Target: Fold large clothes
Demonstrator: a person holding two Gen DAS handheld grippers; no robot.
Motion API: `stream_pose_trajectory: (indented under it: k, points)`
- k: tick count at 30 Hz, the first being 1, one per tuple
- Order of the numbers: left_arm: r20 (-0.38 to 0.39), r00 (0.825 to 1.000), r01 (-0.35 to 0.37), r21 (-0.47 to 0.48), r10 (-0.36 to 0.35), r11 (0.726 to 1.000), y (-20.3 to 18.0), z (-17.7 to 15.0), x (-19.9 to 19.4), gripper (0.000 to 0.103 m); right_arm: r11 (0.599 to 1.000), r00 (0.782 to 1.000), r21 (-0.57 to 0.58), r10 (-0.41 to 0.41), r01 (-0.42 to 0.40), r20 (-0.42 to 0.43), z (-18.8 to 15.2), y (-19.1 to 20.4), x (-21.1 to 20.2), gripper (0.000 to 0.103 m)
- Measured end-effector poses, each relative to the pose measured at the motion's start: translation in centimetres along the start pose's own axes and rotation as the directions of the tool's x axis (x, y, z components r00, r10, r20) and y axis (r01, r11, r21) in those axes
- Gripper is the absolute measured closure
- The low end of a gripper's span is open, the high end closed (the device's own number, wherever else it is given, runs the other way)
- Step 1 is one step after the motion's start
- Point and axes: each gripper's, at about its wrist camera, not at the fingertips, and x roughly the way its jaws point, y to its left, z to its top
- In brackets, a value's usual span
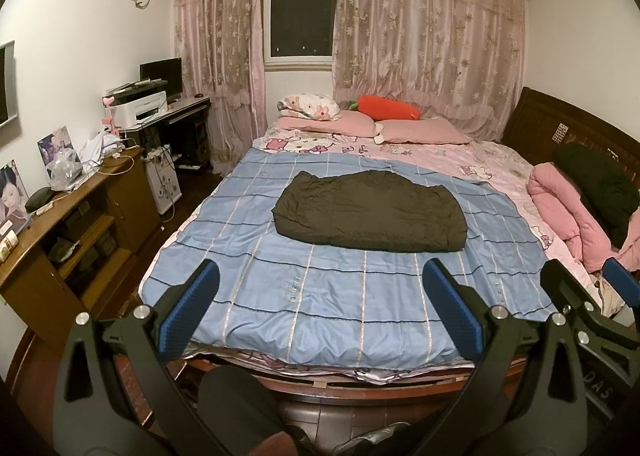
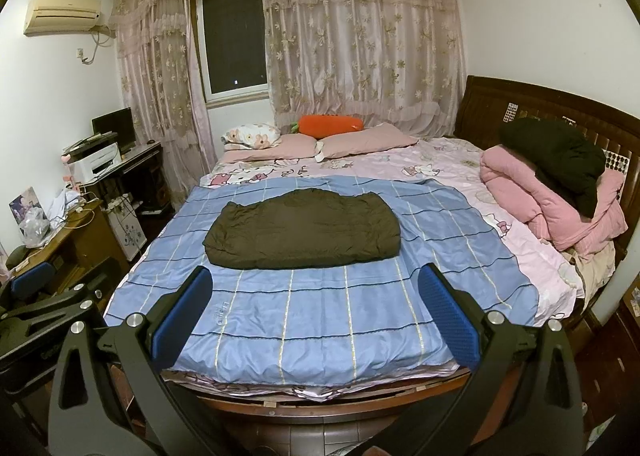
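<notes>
A dark olive padded garment (image 1: 370,212) lies folded into a flat bundle on the blue checked cover (image 1: 320,296) in the middle of the bed; it also shows in the right wrist view (image 2: 304,234). My left gripper (image 1: 320,308) is open and empty, held over the foot of the bed, well short of the garment. My right gripper (image 2: 316,312) is open and empty too, beside the left one. The right gripper's fingers (image 1: 624,288) show at the right edge of the left wrist view, and the left gripper's fingers (image 2: 32,280) show at the left edge of the right wrist view.
Pink pillows (image 1: 424,130) and an orange carrot cushion (image 1: 388,107) lie at the far side. A pink quilt (image 2: 548,208) with a black garment (image 2: 560,160) on top sits by the wooden headboard (image 2: 492,108) at right. A wooden cabinet (image 1: 72,224) and a desk (image 1: 180,112) stand at left.
</notes>
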Motion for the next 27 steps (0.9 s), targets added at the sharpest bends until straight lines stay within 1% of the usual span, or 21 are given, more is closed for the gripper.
stream_pose_trajectory:
  k: [7,13,16,22,27]
  points:
    - [-0.004,1.0,0.007,0.003,-0.007,1.0,0.4,-0.3,0.1,0.002,1.0,1.0,0.001,0.0,0.0,0.001,0.0,-0.1,0.0,0.001]
    - [-0.038,0.998,0.045,0.003,-0.044,0.999,1.0,-0.6,0.5,0.002,1.0,1.0,0.0,0.001,-0.001,0.001,-0.2,-0.2,0.0,0.001]
    - [-0.029,0.998,0.05,0.005,-0.05,0.999,1.2,-0.6,0.5,0.002,1.0,1.0,-0.001,0.002,-0.002,0.001,-0.1,-0.2,0.1,0.001]
    - [0.031,0.999,0.011,0.008,-0.011,1.0,1.3,-0.8,-0.3,0.002,1.0,1.0,-0.001,0.006,-0.006,0.009,0.6,-0.3,-0.2,0.001]
    - [0.055,0.998,0.008,-0.008,-0.008,1.0,1.2,-0.8,-0.6,0.002,1.0,1.0,0.003,0.009,-0.009,0.016,1.3,-0.6,-0.4,0.001]
